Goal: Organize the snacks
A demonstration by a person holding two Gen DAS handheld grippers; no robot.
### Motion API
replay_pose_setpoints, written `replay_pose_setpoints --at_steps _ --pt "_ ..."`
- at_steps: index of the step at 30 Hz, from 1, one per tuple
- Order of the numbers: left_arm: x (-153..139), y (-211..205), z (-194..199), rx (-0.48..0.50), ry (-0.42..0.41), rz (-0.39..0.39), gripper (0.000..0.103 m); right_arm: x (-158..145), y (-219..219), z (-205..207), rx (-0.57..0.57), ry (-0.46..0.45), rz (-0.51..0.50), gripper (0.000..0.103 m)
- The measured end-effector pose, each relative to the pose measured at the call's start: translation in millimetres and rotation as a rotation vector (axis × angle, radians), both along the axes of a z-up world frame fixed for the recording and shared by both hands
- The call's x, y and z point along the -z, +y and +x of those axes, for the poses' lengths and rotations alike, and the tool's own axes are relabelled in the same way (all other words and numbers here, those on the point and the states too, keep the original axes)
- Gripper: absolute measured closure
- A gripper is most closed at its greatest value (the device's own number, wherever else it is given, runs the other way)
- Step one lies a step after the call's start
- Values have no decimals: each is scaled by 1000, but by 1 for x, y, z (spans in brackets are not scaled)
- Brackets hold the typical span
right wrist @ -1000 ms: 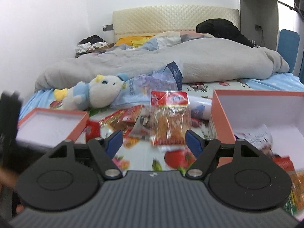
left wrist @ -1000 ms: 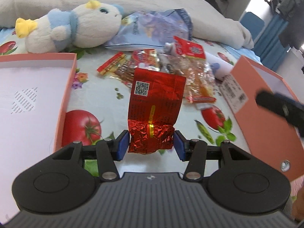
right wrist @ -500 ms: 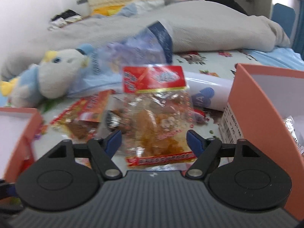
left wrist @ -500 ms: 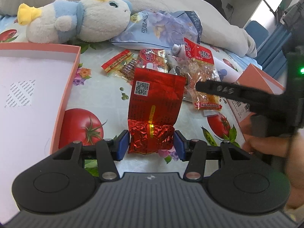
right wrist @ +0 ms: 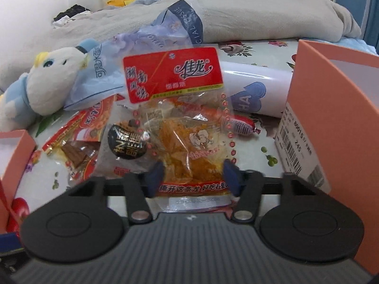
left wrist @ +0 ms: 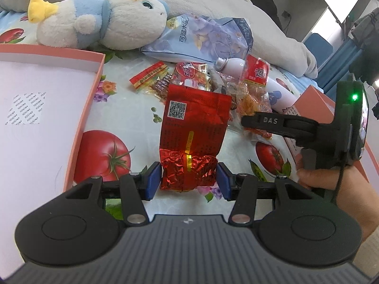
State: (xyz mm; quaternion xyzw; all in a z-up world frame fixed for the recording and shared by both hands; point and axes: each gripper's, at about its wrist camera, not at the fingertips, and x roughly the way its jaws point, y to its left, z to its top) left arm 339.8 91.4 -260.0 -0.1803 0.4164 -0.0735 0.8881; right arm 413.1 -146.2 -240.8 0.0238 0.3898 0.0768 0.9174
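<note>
My left gripper (left wrist: 188, 177) is shut on a red foil packet (left wrist: 194, 130) with a QR code, held above the bed. My right gripper (right wrist: 193, 175) is open, its blue pads on either side of the lower end of a clear bag of orange snacks (right wrist: 184, 127) with a red label. That bag also shows in the left wrist view (left wrist: 254, 87), with the right gripper's finger (left wrist: 272, 120) reaching over it. Several small snack packets (right wrist: 78, 142) lie in a pile beside it.
An orange box lid (left wrist: 92, 90) lies at the left, an orange box (right wrist: 331, 108) at the right. A plush duck (left wrist: 94, 21), a blue tissue pack (left wrist: 206, 40) and a white bottle (right wrist: 255, 90) lie behind the pile. A grey duvet (right wrist: 248, 14) is beyond.
My right gripper has moved forward and down to the pile, so that the clear orange snack bag now lies between its pads. My left gripper has kept hold of the red packet.
</note>
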Motion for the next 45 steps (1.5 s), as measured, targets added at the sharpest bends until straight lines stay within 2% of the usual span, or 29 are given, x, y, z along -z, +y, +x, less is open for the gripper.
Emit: replay_pose_setpoints --at_steps 4,13,26,37,45 --pt "-5 -2 -5 13 -18 -12 47 -7 1 -12 -9 -5 -10 64" --pt "-14 -9 -27 -17 -16 -9 47 -25 2 -60 -56 -24 -3 65" --pt "-33 -26 -75 -47 -12 -12 47 -43 -16 -141 -92 8 33 64" --pt "-66 -34 -106 -70 -12 -6 47 -74 -26 -182 -108 6 76 64" --pt "-110 -48 -112 -78 -46 9 47 -120 -39 -187 -118 -61 121 64"
